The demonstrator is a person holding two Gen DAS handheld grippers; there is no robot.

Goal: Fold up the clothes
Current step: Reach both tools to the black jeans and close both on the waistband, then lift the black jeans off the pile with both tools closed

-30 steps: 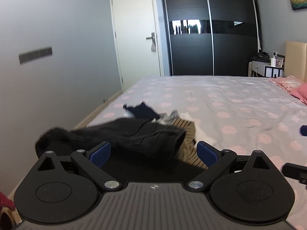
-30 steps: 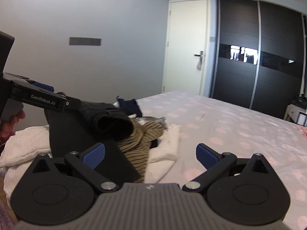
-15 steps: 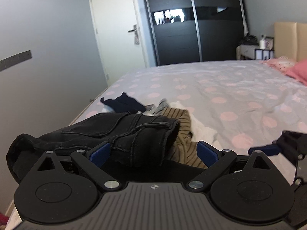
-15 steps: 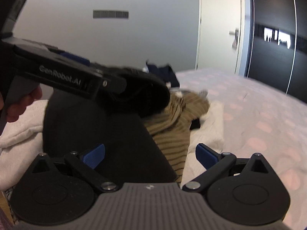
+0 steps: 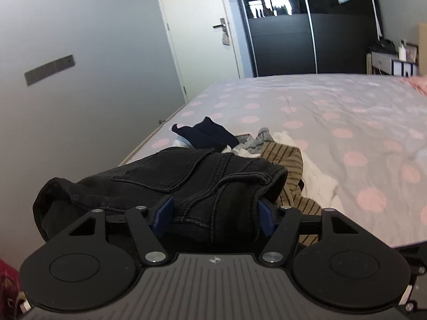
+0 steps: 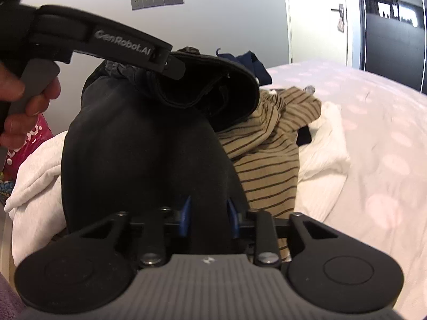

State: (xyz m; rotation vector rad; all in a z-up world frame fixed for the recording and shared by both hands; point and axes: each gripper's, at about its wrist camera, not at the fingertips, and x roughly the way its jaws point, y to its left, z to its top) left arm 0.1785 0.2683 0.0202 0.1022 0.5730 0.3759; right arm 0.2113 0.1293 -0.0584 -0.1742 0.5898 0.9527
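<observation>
Black jeans fill both closing claws, left, right; pads half-hidden.

From the left wrist camera, the bedspread lies bare from twelve round to three o'clock, offering open passage. At twelve, close in, black jeans block the way; a striped top and a navy garment crowd just beyond. The wall closes off nine to eleven.
</observation>
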